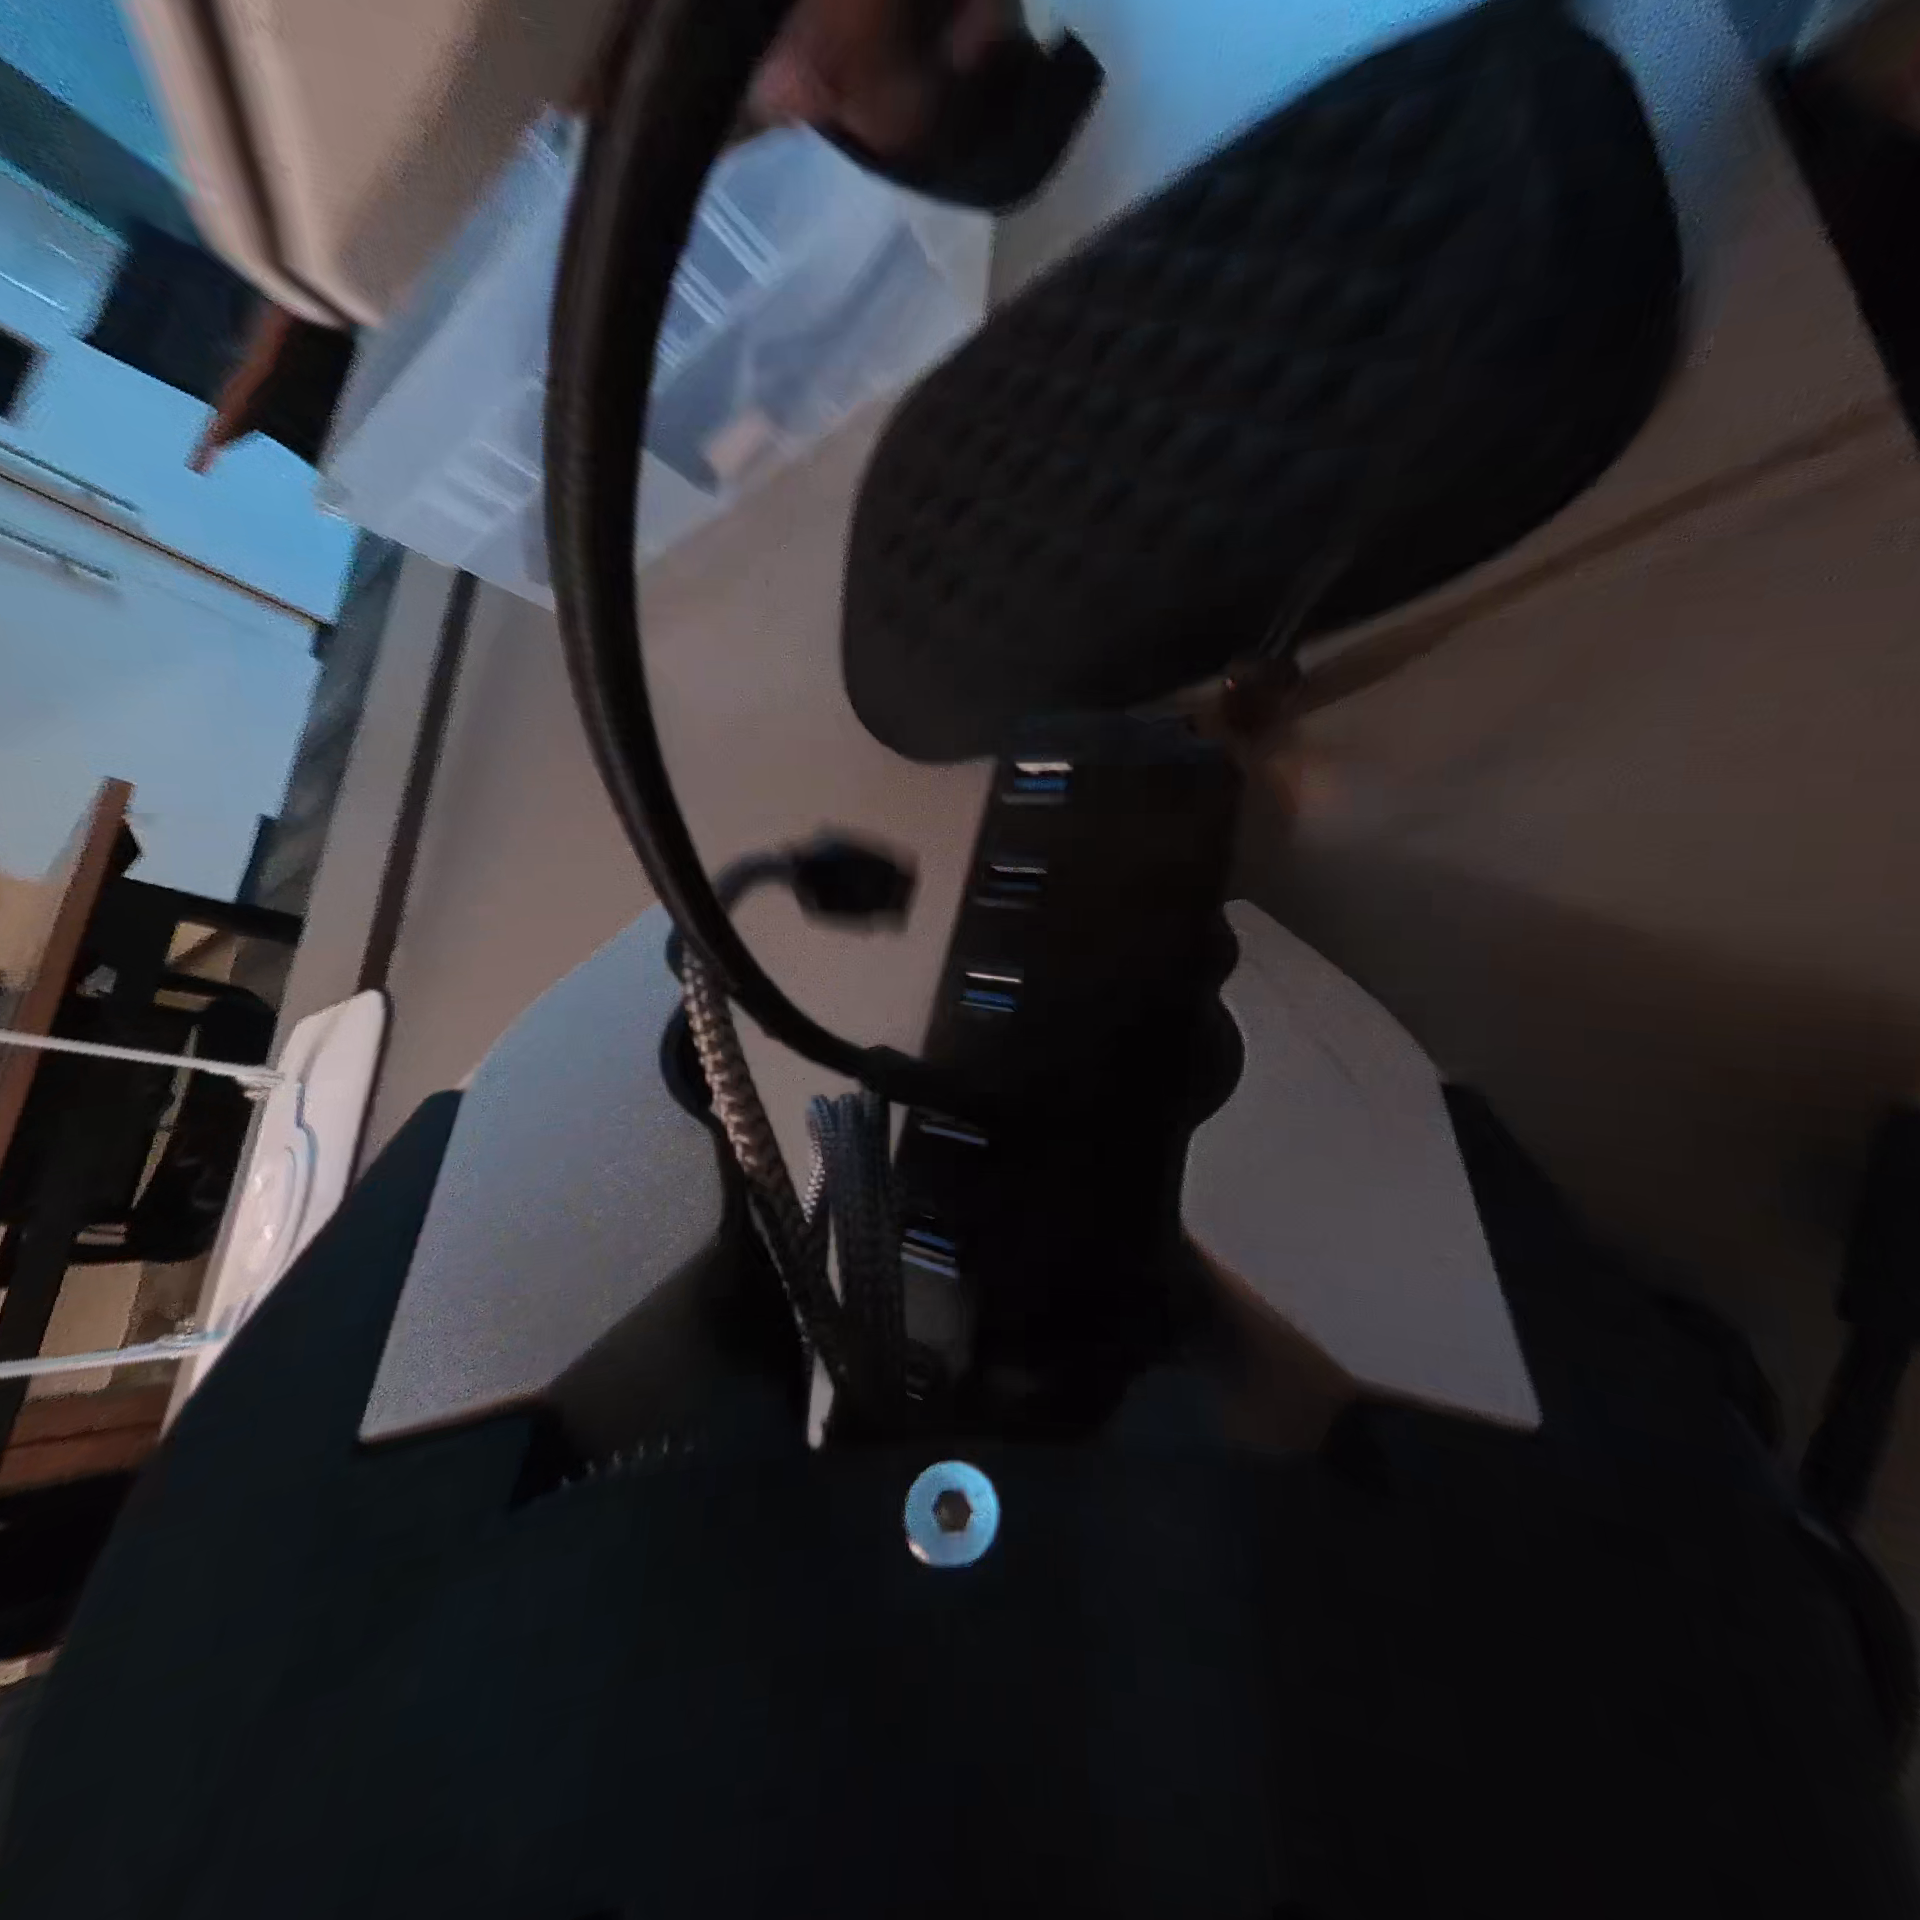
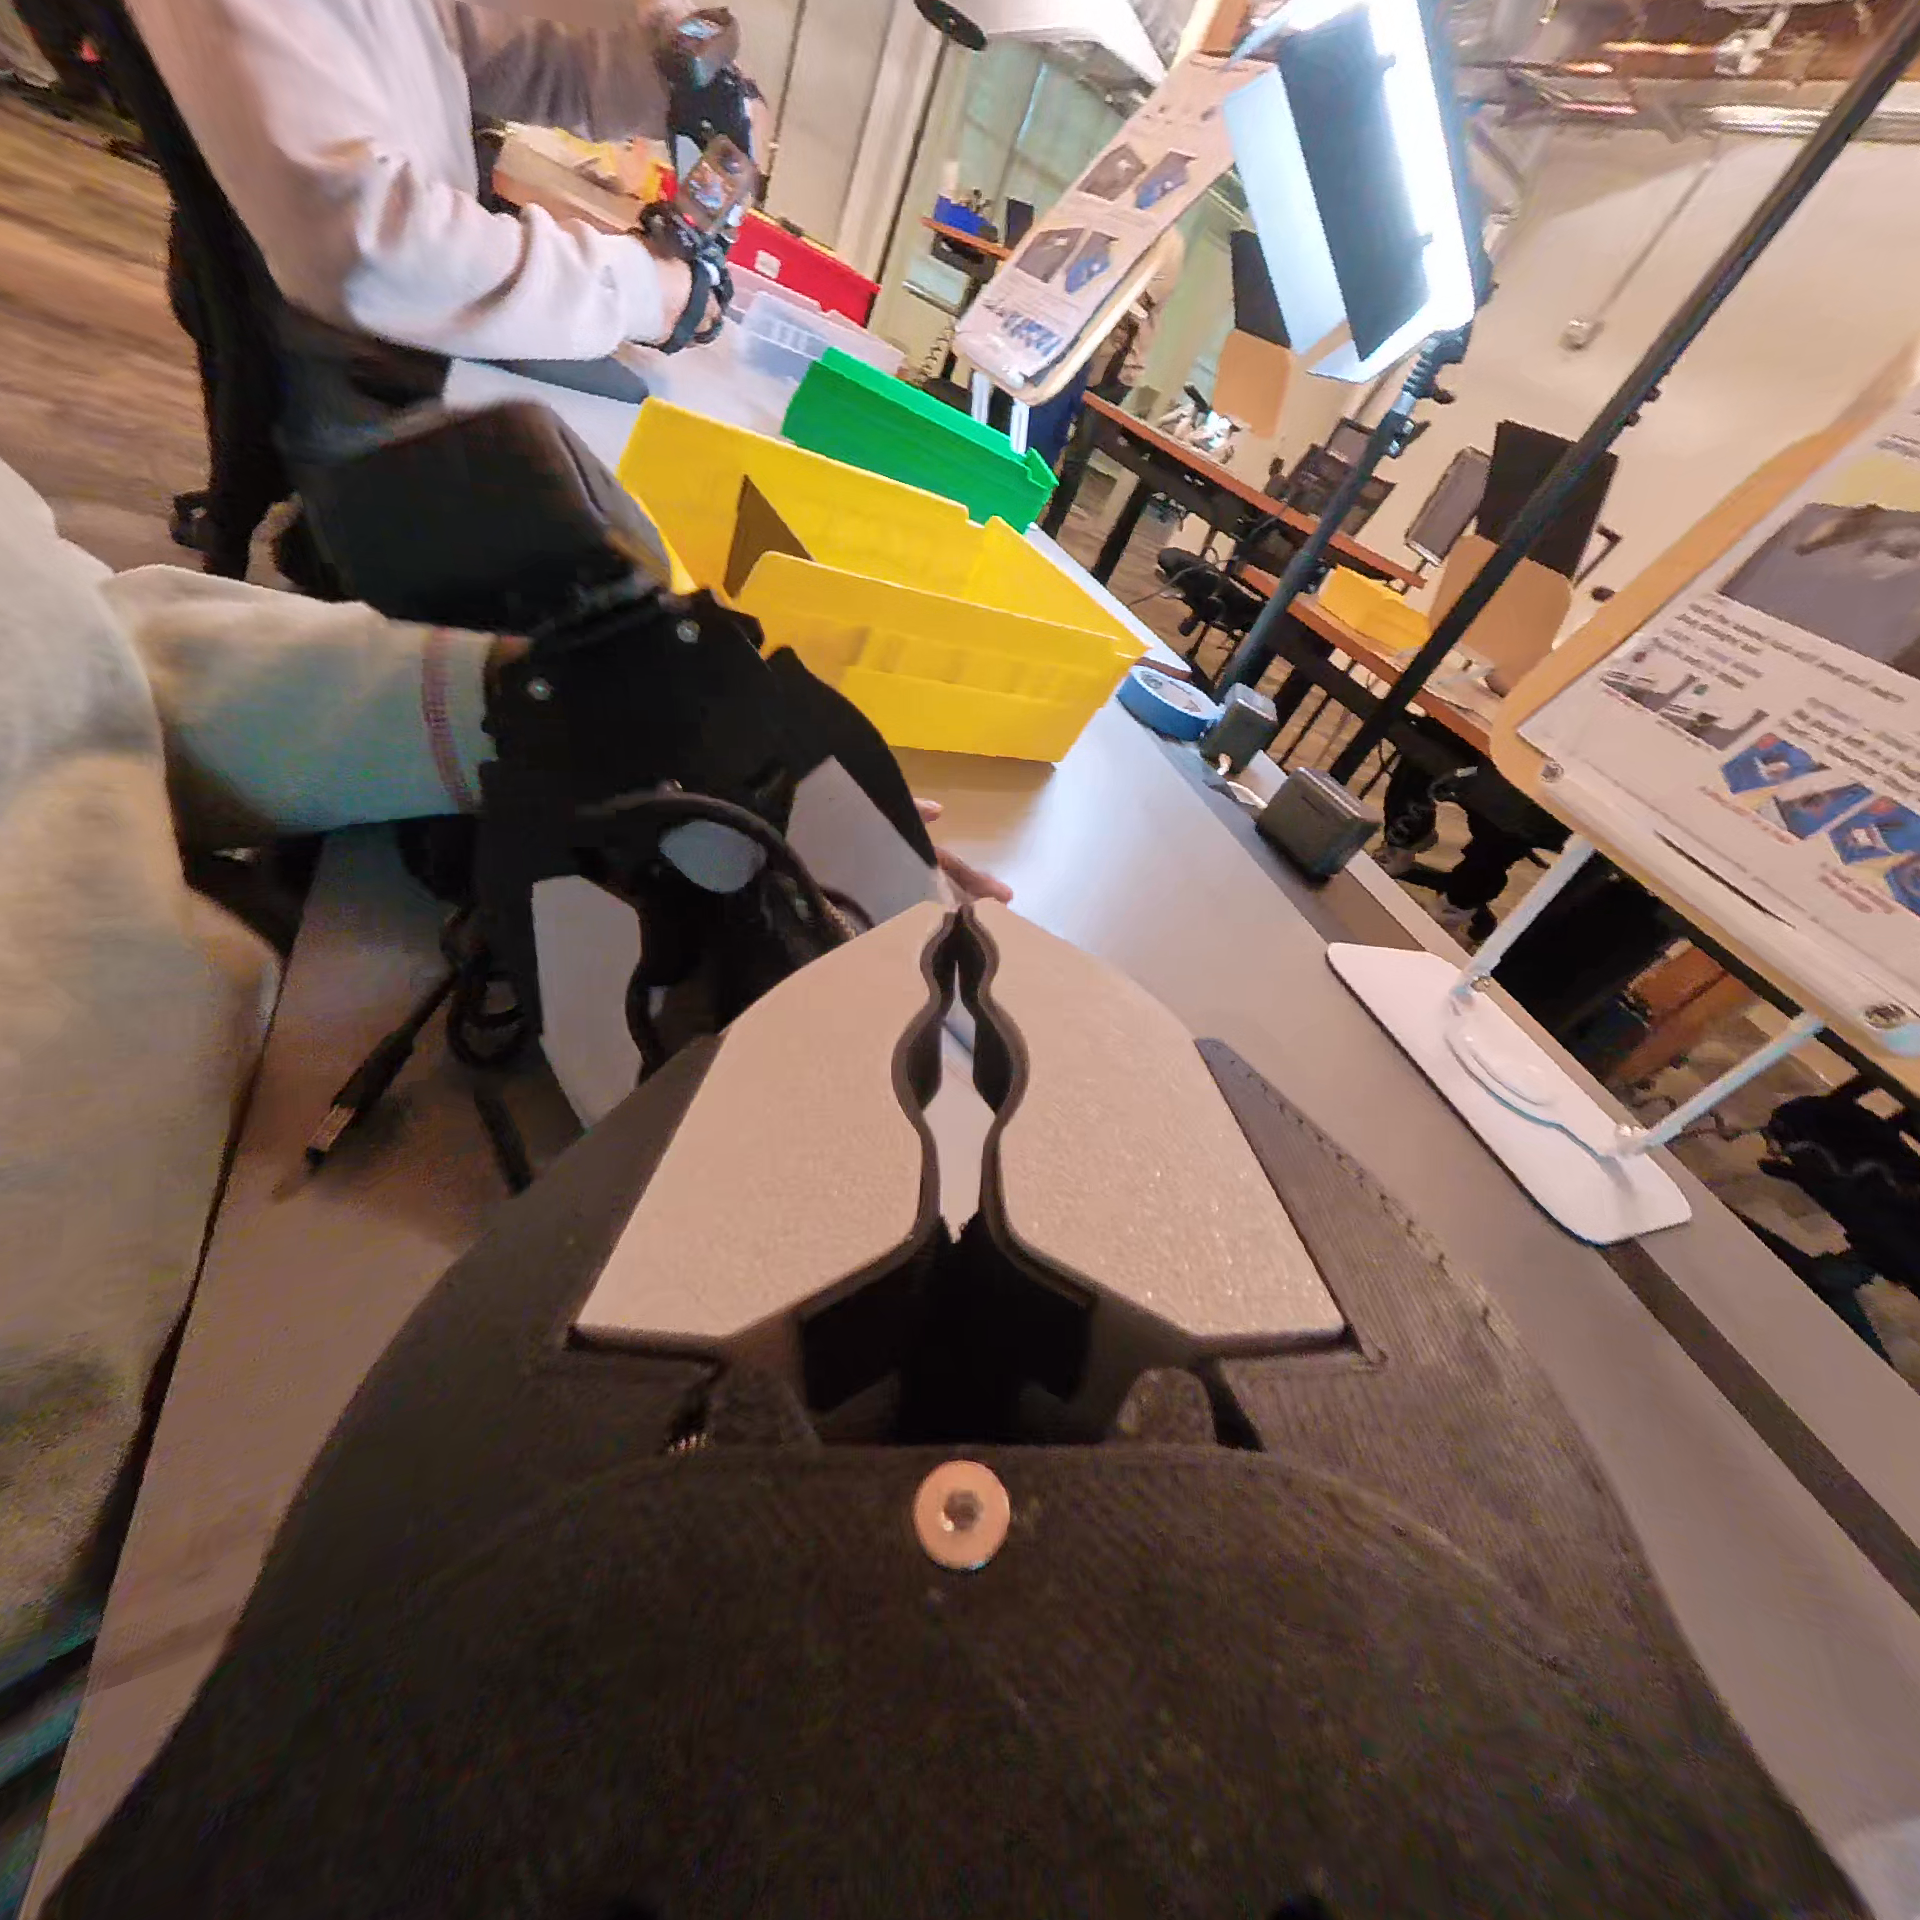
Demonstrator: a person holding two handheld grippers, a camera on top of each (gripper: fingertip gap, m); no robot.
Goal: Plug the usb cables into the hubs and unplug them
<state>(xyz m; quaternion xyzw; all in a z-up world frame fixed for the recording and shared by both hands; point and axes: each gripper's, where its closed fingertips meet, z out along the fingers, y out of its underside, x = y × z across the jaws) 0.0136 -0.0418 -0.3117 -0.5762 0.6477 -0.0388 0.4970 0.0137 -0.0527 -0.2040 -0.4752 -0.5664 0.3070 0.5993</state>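
My left gripper (image 1: 966, 935) is shut on a black USB hub (image 1: 1101, 987), which stands upright between its grey fingers with a row of ports facing left. Braided cables (image 1: 769, 1174) hang bunched beside the hub. One black cable (image 1: 603, 582) loops upward, and a loose USB plug (image 1: 842, 883) hangs just left of the ports. My right gripper (image 2: 961, 914) is shut with nothing between its fingers, low over the grey table (image 2: 1195, 904). To its left the left gripper (image 2: 665, 727) shows, held by a hand in a light sleeve. Another USB plug (image 2: 343, 1112) lies on the table.
A yellow bin (image 2: 935, 634) and a green bin (image 2: 914, 436) stand farther along the table, with a blue tape roll (image 2: 1169, 701) and two small dark boxes (image 2: 1314, 826). A white stand base (image 2: 1507, 1101) sits at the right edge. A second person works at the far end.
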